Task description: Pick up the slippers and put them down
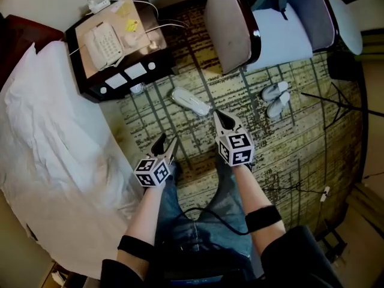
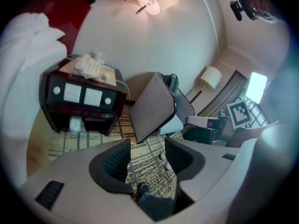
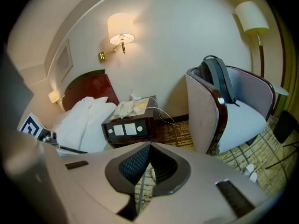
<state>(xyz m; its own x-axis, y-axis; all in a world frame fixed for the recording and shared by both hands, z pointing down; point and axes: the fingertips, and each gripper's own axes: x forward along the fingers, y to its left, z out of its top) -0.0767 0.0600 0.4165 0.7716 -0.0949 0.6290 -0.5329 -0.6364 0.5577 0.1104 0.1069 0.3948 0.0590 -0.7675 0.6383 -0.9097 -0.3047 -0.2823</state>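
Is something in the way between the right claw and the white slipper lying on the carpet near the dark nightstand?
No, nothing visible is. The shut right claw points at the flat white slipper from close by, with only bare patterned carpet around them.

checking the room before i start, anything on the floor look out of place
One white slipper lies alone, slanted, on the carpet in front of the nightstand, apart from the pair of slippers beside the armchair. Nothing looks spilled or damaged.
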